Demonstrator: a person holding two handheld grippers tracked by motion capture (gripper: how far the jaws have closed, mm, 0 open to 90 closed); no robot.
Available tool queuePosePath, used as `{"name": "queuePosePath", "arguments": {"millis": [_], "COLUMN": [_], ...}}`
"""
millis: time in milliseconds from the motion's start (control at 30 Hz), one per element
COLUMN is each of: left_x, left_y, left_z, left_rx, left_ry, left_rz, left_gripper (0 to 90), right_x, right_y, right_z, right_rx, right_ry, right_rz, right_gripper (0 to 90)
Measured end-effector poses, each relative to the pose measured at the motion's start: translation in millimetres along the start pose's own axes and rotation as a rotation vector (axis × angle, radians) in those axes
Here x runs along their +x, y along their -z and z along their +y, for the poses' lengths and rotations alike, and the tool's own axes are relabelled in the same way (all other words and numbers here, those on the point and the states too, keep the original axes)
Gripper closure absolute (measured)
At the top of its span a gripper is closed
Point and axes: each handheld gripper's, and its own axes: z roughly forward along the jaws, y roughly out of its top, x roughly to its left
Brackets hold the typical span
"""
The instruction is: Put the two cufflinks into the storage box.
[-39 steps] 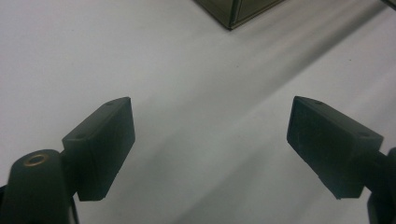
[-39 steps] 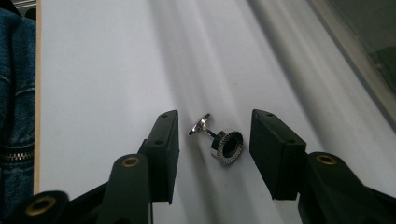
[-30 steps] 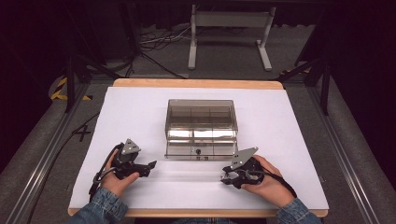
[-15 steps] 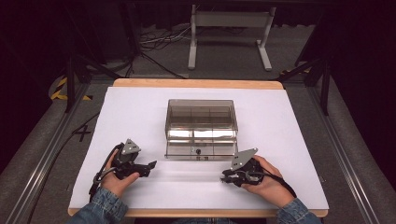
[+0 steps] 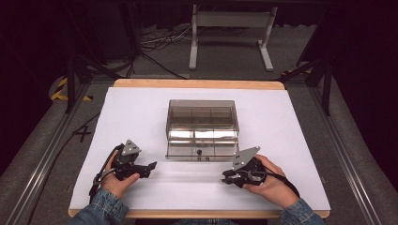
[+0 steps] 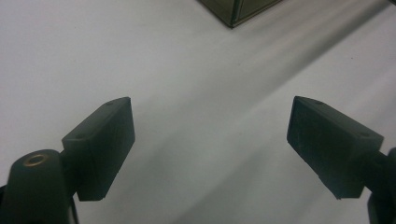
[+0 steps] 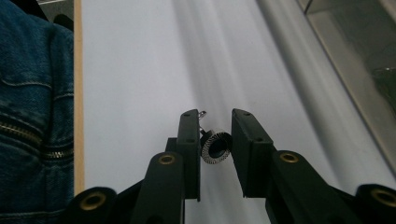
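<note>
Gripping a small round black knurled knob (image 7: 216, 148) between 2 matte black jaws of the right gripper (image 7: 214, 140), just closed, above smooth white table (image 5: 141, 108); left gripper (image 6: 210, 140) gaping empty near tinted transparent drawer box (image 5: 202, 127).

No writing, label, brand or number can be read anywhere. The one sign is a black X (image 5: 83, 134) marked on the grey floor, out to the left of the left gripper (image 5: 149, 167) and a little farther from the person.
</note>
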Motion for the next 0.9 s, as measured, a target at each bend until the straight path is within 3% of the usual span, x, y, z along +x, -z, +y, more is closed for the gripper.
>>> {"name": "queuePosePath", "arguments": {"millis": [900], "left_x": [0.7], "left_y": [6.1], "left_z": [-6.5], "left_rx": [-0.003], "left_ry": [0.014], "left_rz": [0.012], "left_gripper": [15.7], "right_x": [-0.8], "right_y": [39.2], "right_z": [45.1], "right_rx": [-0.013], "right_ry": [0.032], "right_rz": [0.034], "right_gripper": [74.2]}}
